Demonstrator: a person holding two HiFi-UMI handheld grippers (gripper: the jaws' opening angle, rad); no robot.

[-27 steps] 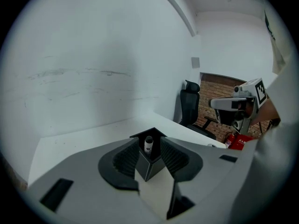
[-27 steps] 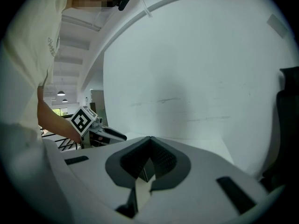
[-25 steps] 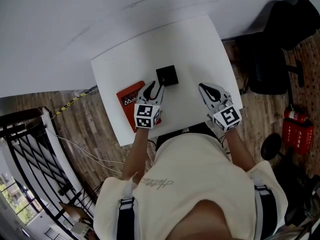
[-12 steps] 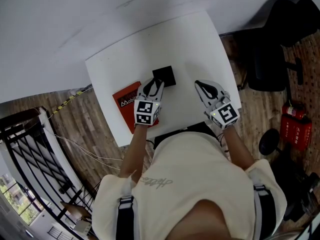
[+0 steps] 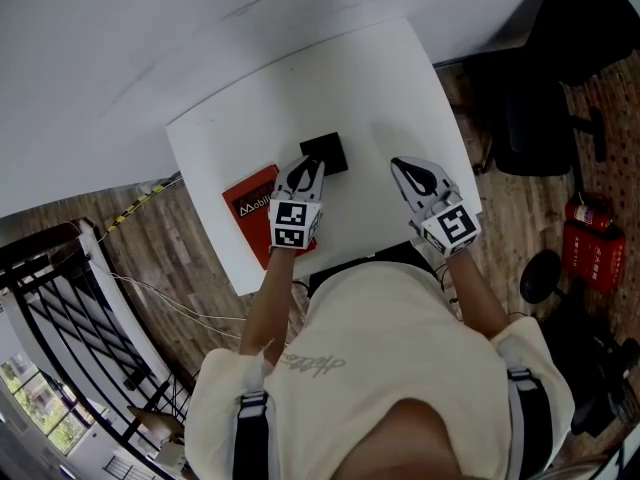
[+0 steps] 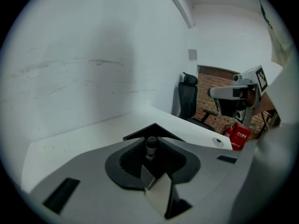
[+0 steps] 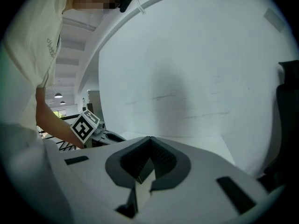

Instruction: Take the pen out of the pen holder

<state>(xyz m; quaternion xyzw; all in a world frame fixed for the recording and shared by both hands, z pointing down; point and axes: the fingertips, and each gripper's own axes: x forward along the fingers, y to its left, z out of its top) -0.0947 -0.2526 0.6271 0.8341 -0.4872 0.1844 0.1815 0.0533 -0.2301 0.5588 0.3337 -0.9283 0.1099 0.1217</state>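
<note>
A black square pen holder (image 5: 325, 153) stands on the white table (image 5: 300, 78). My left gripper (image 5: 306, 172) reaches to its near edge. In the left gripper view the dark top of a pen (image 6: 151, 145) stands upright between the jaw tips, over the holder's black rim (image 6: 140, 133). The jaws are closing and their pads sit against the pen on both sides. My right gripper (image 5: 410, 173) hovers over the table to the right of the holder, apart from it. Its jaws are shut with nothing between them.
A red book (image 5: 248, 208) lies on the table under and left of my left gripper. A black office chair (image 5: 540, 88) and a red fire extinguisher (image 5: 583, 243) stand on the wooden floor to the right. A black railing (image 5: 60, 308) is at the lower left.
My left gripper has edged forward and down to the pen holder, and its jaws have drawn in round the pen. The right gripper has stayed put.
</note>
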